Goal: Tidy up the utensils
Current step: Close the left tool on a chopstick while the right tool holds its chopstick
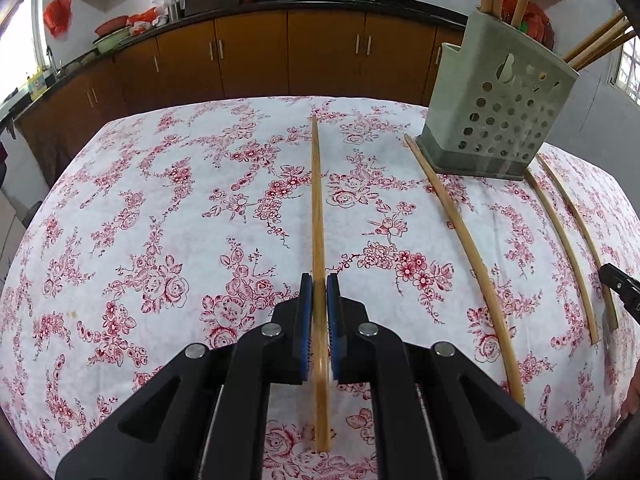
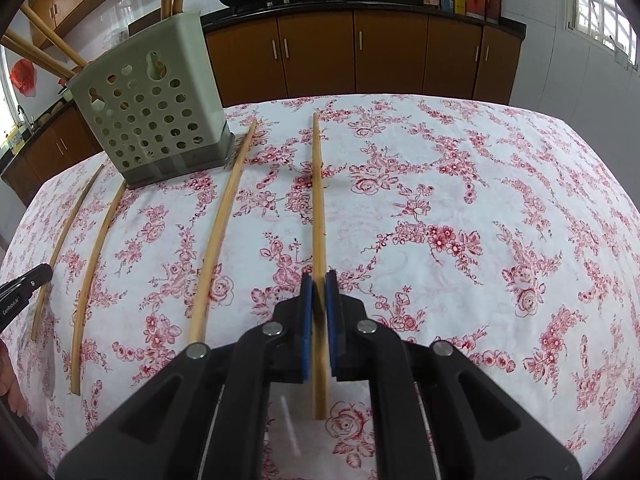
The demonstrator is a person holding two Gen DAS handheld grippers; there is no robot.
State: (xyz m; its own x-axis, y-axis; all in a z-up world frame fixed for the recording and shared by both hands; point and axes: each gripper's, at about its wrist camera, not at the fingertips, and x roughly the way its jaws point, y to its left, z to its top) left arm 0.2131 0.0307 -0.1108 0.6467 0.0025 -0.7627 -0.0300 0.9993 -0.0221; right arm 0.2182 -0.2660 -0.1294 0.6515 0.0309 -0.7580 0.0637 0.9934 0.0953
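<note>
While both grippers clamp a chopstick each, the floral tablecloth [image 1: 160,220] spreads across the whole table, and the pale perforated utensil holder [image 1: 496,120] stands toward its far side with several chopsticks already leaning out of its top. Four chopsticks lie flat in a row in front of the holder and to either side of it. The left gripper [image 1: 319,312] has its blue pads closed on the leftmost chopstick [image 1: 317,200], near its near end. The right gripper [image 2: 319,308] grips the rightmost chopstick [image 2: 318,200] the same way. Two loose chopsticks lie between them, one [image 2: 222,232] just beside the holder's base, the other [image 2: 96,264] passing close to its opposite corner.

Each stick is pinched near one end, so I judge that the long free length could swing or slip on lifting. Raised together, the two sticks could collide at the holder's mouth or knock it over.

Inside, the holder's compartments cannot be made out, its chopsticks are cut off by the frame, and each view shows only the tip of the opposite gripper.
</note>
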